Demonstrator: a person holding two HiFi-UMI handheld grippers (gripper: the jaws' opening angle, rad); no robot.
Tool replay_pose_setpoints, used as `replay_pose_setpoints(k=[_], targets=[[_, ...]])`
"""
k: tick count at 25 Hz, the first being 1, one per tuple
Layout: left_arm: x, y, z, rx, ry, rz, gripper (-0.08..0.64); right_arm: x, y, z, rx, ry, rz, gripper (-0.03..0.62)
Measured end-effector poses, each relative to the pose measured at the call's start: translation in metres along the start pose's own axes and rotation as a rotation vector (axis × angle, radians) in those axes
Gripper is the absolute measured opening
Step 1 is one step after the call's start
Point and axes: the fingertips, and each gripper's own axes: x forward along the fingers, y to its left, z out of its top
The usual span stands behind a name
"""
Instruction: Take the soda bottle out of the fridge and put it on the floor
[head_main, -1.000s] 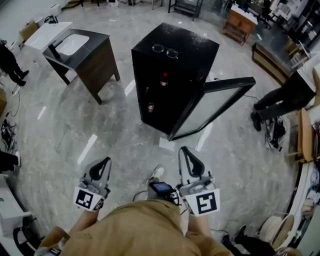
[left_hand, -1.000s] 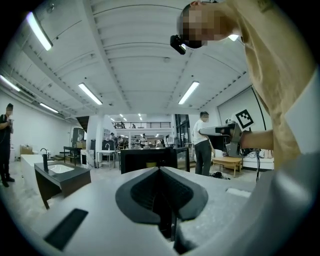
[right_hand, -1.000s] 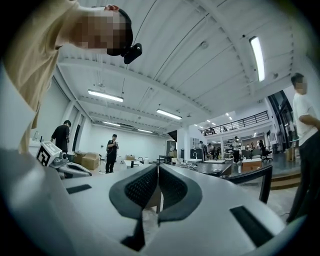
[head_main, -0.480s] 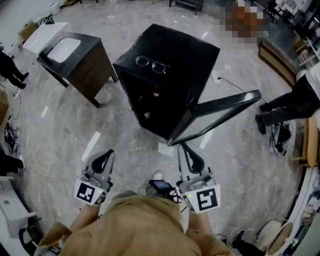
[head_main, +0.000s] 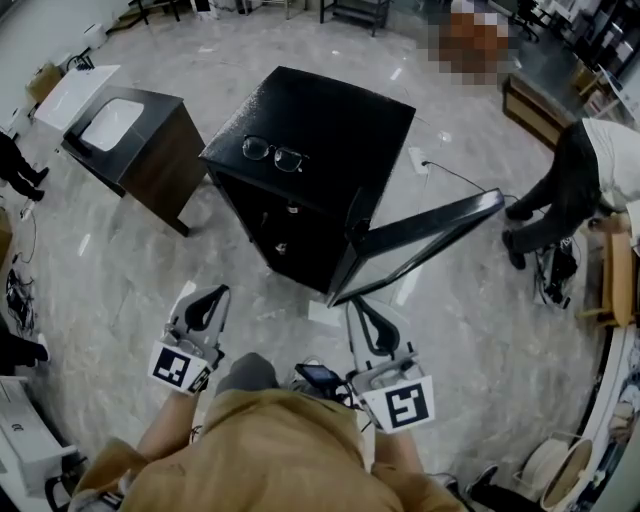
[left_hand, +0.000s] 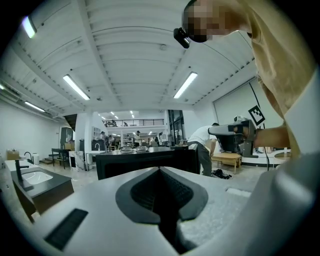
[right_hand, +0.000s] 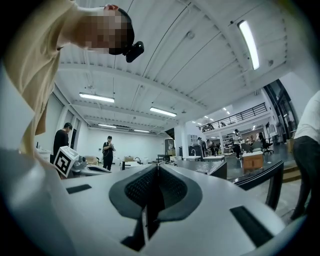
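I have two hand-held grippers low in the head view. The left gripper (head_main: 210, 300) and the right gripper (head_main: 358, 311) both have their jaws pressed together with nothing between them. Each carries one white cube with a black square marker, and those patterns are the only print I can see. I cannot read any words or brand.

Ahead of both grippers, apart from them, one black box-shaped fridge (head_main: 325, 110) stands on the grey marble floor (head_main: 120, 265). Its one glass door (head_main: 420, 238) is swung wide open. One pair of thin-framed glasses (head_main: 274, 153) lies on top. Two small pale spots (head_main: 291, 208) show in the dark interior. I cannot tell whether either is the soda bottle.

Farther left is one dark wooden cabinet (head_main: 160, 160) with a white basin (head_main: 110, 122). At far right one person (head_main: 585, 165) bends over.
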Motion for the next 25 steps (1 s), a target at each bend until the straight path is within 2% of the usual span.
replay_pose_setpoints(k=[5,10,15,17,20,22,25], targets=[[0.045,0.027,-0.012,-0.007,0.014,-0.011,0.002,0.005,-0.009,0.003,-0.012,0.008,-0.027,0.003],[0.092,0.049,-0.043,-0.013,0.02,-0.041,0.003,0.012,-0.004,-0.002,-0.032,0.038,-0.069,0.003],[0.132,0.067,-0.062,-0.004,0.01,-0.069,0.006,0.022,0.011,-0.016,0.009,0.091,-0.096,0.004],[0.151,0.074,-0.078,-0.026,0.016,-0.072,0.028,0.026,0.011,-0.023,0.019,0.104,-0.096,0.003],[0.177,0.085,-0.114,-0.038,0.067,-0.072,0.096,0.037,0.017,-0.033,0.021,0.118,-0.107,0.003],[0.19,0.089,-0.139,-0.037,0.097,-0.072,0.116,0.04,0.02,-0.041,0.025,0.136,-0.108,0.003],[0.212,0.095,-0.167,-0.046,0.099,-0.068,0.141,0.04,0.02,-0.059,0.027,0.171,-0.104,0.003]])
